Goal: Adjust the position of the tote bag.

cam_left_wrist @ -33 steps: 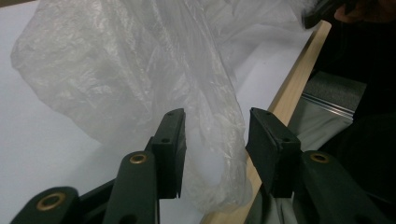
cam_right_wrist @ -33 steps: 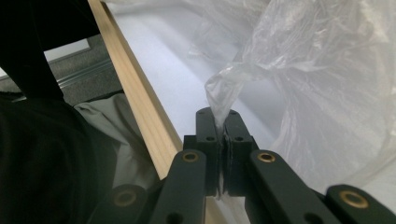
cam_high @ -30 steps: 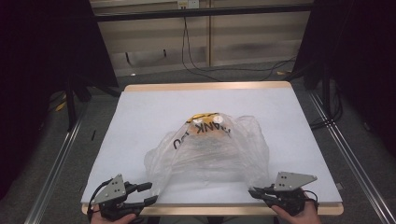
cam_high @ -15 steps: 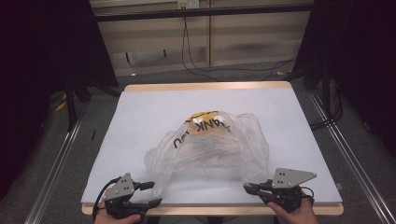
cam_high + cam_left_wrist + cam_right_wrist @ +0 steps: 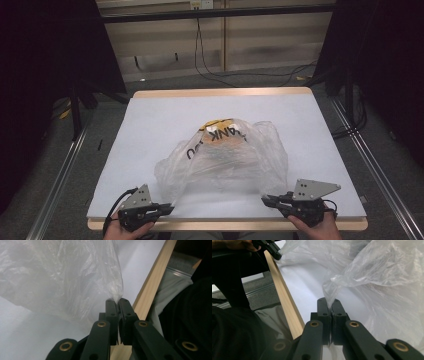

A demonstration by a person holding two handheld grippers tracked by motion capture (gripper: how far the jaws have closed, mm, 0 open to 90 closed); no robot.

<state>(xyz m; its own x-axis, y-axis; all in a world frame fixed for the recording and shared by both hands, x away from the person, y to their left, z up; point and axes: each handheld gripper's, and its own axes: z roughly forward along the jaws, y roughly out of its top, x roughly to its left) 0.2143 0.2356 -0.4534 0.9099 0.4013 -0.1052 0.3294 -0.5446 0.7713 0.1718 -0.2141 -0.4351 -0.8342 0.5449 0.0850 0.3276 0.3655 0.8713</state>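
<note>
A clear plastic bag (image 5: 225, 162) with black lettering lies in the middle of the white table top (image 5: 165, 120), something yellow inside it at the far end. My left gripper (image 5: 169, 207) sits at the bag's near left corner; its jaws have just been closing and now pinch the bag's film (image 5: 110, 282), left gripper (image 5: 116, 300) shut on it. At the near right corner my right gripper (image 5: 265, 200) is shut on a twisted tip of the bag (image 5: 352, 272), right gripper (image 5: 329, 300). The left gripper (image 5: 277, 255) also shows far off in the right gripper view.
The table's wooden front edge (image 5: 225, 225) runs just under both hands. Its wooden strip (image 5: 152, 282) passes right beside the left jaws. Metal rails (image 5: 60, 170) flank the table, and cables (image 5: 210, 70) lie on the floor behind it.
The left gripper, open near the bag's corner earlier, has moved in slightly to the right and shut on the bag's edge. The right gripper has stayed shut in place.
</note>
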